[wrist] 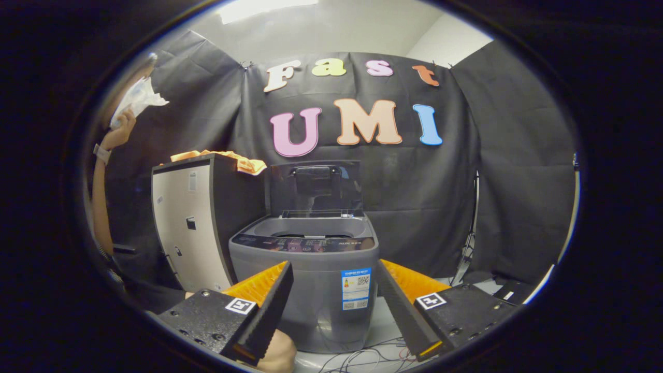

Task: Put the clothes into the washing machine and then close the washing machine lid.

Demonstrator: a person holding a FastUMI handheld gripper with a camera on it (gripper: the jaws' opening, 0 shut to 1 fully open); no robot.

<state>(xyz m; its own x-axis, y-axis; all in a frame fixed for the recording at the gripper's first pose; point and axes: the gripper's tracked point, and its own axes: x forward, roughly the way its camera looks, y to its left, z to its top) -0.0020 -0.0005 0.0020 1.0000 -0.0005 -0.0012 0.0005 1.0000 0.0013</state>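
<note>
A grey top-loading washing machine [311, 269] stands straight ahead, beyond my fingers. Its dark lid [314, 189] is raised upright at the back, so the tub is open. An orange garment [228, 158] lies crumpled on top of the tall cabinet [189, 223] just left of the machine. My gripper [334, 269] is open, fingers wide apart with nothing between them, framing the machine's front from a short distance back.
A person's arm [101, 191] rises left of the cabinet, the hand holding a crumpled white cloth [137, 98] high up. Loose cables [373, 357] lie on the floor in front of the machine. Black cloth walls enclose the booth behind and to the right.
</note>
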